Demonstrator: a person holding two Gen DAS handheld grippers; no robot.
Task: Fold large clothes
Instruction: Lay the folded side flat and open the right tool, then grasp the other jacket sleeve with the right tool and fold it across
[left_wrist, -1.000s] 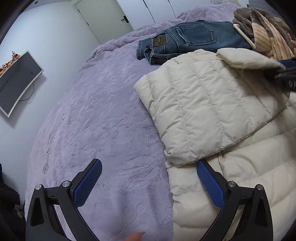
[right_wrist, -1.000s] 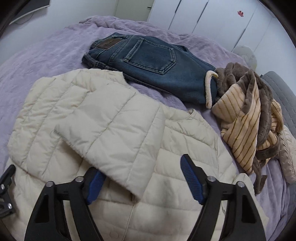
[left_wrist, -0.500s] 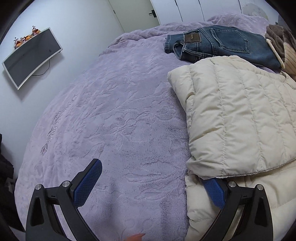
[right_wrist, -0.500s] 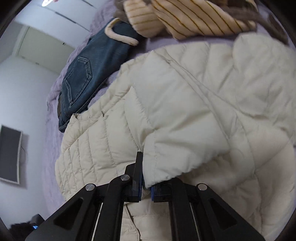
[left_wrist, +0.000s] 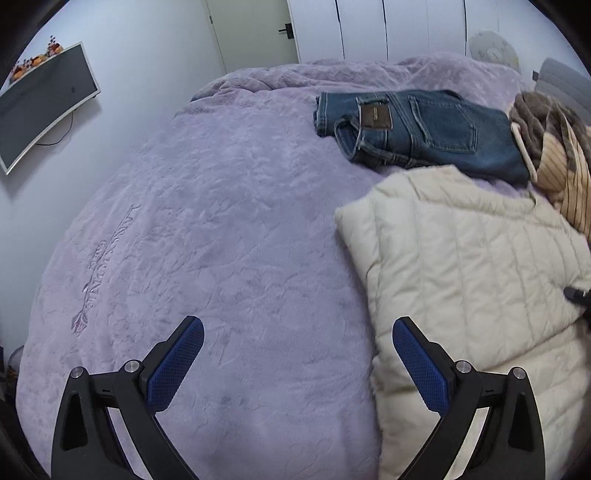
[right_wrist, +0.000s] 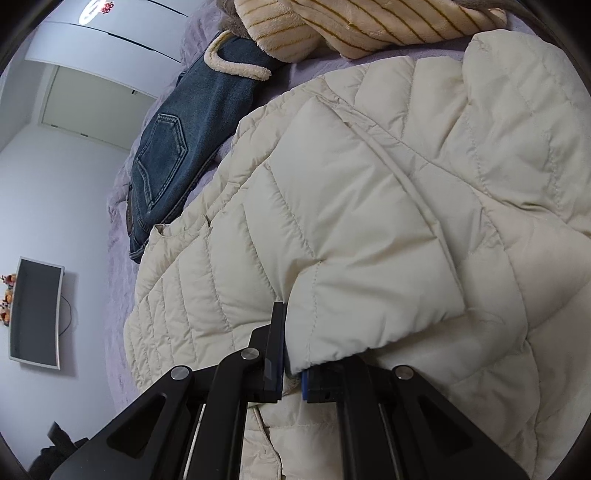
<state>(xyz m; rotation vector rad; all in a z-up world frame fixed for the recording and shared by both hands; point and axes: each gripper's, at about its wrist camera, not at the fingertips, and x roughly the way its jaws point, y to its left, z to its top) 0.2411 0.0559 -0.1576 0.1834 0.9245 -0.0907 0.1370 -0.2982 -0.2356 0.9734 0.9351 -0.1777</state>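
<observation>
A cream quilted puffer jacket (left_wrist: 465, 266) lies on the purple bed, partly folded, with one sleeve laid across its body. My left gripper (left_wrist: 297, 354) is open and empty above the bedspread, its right finger at the jacket's left edge. In the right wrist view the jacket (right_wrist: 369, 192) fills the frame. My right gripper (right_wrist: 291, 354) is shut on the cuff end of the folded-over sleeve (right_wrist: 354, 295). The right gripper's tip shows at the left wrist view's right edge (left_wrist: 576, 293).
Folded blue jeans (left_wrist: 421, 129) lie at the far side of the purple bedspread (left_wrist: 207, 229). A striped tan and brown fleece garment (left_wrist: 557, 155) is piled at the right. A wall monitor (left_wrist: 40, 107) hangs at left; white wardrobe doors stand behind the bed.
My right gripper went from open over the sleeve to shut on its cuff and rolled sideways. My left gripper drew back and left, coming out from under the jacket's edge.
</observation>
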